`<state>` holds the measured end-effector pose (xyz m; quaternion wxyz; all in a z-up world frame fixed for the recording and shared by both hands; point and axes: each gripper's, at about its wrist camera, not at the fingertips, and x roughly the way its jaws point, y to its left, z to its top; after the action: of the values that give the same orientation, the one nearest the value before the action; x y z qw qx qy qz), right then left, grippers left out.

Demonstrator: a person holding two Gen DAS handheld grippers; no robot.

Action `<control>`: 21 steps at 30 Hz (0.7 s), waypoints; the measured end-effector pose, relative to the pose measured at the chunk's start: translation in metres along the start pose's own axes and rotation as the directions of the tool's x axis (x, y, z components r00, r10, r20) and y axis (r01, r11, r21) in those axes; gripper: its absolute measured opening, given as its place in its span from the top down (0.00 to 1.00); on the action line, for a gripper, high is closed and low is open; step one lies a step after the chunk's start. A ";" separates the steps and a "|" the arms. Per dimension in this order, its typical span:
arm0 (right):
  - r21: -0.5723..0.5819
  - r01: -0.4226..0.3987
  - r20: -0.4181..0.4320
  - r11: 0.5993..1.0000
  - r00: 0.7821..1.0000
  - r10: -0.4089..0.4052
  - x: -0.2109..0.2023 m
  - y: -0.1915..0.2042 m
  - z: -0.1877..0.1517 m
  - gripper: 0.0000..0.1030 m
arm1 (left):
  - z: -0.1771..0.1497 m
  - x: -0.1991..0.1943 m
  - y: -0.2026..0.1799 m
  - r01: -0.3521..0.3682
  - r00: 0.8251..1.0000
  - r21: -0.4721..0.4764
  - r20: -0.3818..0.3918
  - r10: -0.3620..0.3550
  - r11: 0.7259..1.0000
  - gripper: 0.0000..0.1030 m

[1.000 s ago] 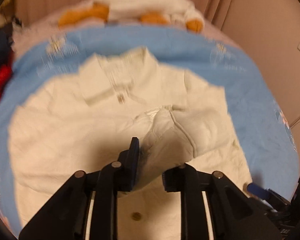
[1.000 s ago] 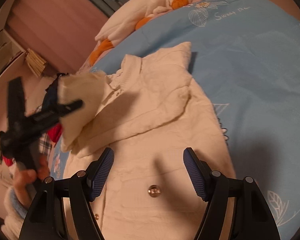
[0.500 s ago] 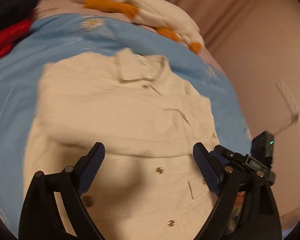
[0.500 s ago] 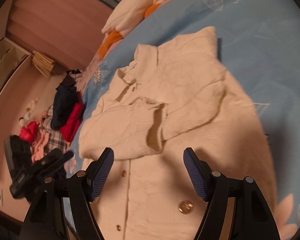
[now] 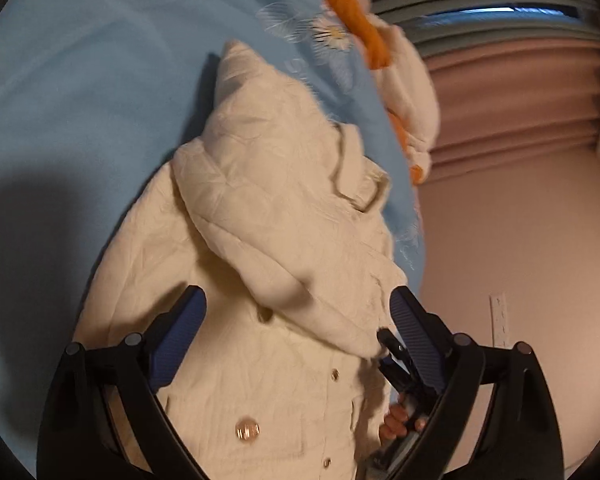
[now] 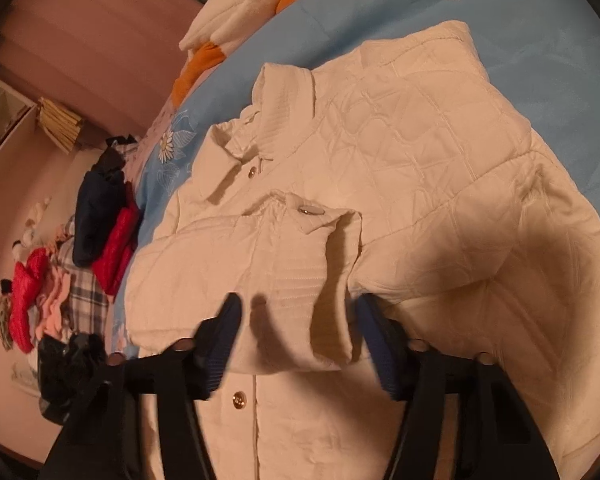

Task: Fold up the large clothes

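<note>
A cream quilted jacket (image 6: 400, 168) lies front up on the blue bed cover (image 6: 540, 20), both sleeves folded across its chest. My right gripper (image 6: 296, 316) is open, its jaws on either side of the folded sleeve cuff (image 6: 324, 264), low over it. My left gripper (image 5: 296, 308) is open and empty above the jacket (image 5: 268, 232) near the front buttons (image 5: 247, 430). The right gripper's tip (image 5: 396, 352) shows at the jacket's right side in the left wrist view.
White and orange bedding (image 6: 236, 24) is bunched at the head of the bed. Dark and red clothes (image 6: 104, 224) are piled on the bed's left side. A curtain (image 5: 512, 92) and wall with a socket strip (image 5: 499, 320) stand to the right.
The left gripper let go of the sleeve, opened and swung over the jacket's left side. The right gripper moved down and forward until its jaws flank the sleeve cuff.
</note>
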<state>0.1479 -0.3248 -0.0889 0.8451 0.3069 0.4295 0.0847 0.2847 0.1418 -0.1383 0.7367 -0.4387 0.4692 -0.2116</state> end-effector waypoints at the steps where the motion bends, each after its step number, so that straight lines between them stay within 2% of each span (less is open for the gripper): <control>1: -0.018 0.013 0.001 1.000 1.000 -0.013 0.001 0.002 0.000 0.73 | 0.003 0.007 -0.001 0.003 1.000 -0.003 0.009 -0.003 1.000 0.09; 3: -0.045 0.032 0.013 0.998 0.999 -0.031 0.000 0.009 0.002 0.79 | 0.009 0.010 -0.003 0.021 0.999 -0.013 0.046 -0.020 1.000 0.09; 4: -0.063 0.036 0.024 0.997 0.999 -0.035 -0.003 0.015 0.004 0.84 | 0.014 0.009 -0.003 0.059 0.996 -0.027 0.076 -0.056 0.998 0.09; 6: -0.091 0.012 0.062 0.996 0.998 -0.007 -0.015 0.023 0.007 0.85 | 0.021 -0.001 0.000 0.129 0.982 -0.062 0.150 -0.118 0.990 0.09; 8: -0.114 0.005 0.094 0.993 0.996 0.006 -0.026 0.025 0.004 0.86 | 0.028 -0.008 0.005 0.163 0.964 -0.085 0.228 -0.140 0.983 0.12; 9: -0.121 0.003 0.098 0.993 0.995 0.009 -0.028 0.024 0.002 0.87 | 0.031 -0.011 0.007 0.149 0.959 -0.089 0.257 -0.122 0.985 0.15; 10: -0.131 0.021 0.094 0.991 0.996 -0.008 -0.026 0.021 -0.001 0.96 | 0.033 -0.012 0.009 0.104 0.957 -0.094 0.279 -0.074 0.990 0.21; 11: -0.139 0.058 0.085 0.989 0.995 -0.046 -0.019 0.015 -0.004 0.97 | 0.033 -0.010 0.012 0.070 0.959 -0.099 0.281 -0.040 0.993 0.22; 13: -0.116 0.096 0.047 0.989 0.995 -0.091 -0.003 0.002 -0.006 0.98 | 0.032 0.002 0.017 0.031 0.971 -0.118 0.241 -0.002 0.993 0.22; 15: -0.124 0.157 0.045 0.980 0.987 -0.153 0.007 -0.005 -0.006 0.99 | 0.026 0.010 0.011 -0.027 0.979 -0.069 0.198 0.041 0.997 0.22; 17: -0.108 0.134 0.035 0.985 0.991 -0.131 0.009 -0.011 -0.004 0.99 | 0.023 0.010 0.000 -0.091 0.984 -0.030 0.150 0.094 0.995 0.21; 19: -0.100 0.128 0.031 0.987 0.992 -0.126 0.002 -0.013 -0.003 0.99 | 0.017 0.006 -0.010 -0.161 0.982 0.026 0.104 0.157 0.987 0.15; 21: -0.115 0.143 0.047 0.983 0.989 -0.138 -0.010 -0.011 -0.002 0.99 | 0.007 -0.008 -0.012 -0.189 0.979 0.078 0.091 0.182 0.979 0.14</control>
<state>0.1385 -0.3363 -0.0894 0.8738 0.2268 0.4278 0.0441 0.2879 0.1444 -0.1225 0.7903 -0.3693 0.4674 -0.1436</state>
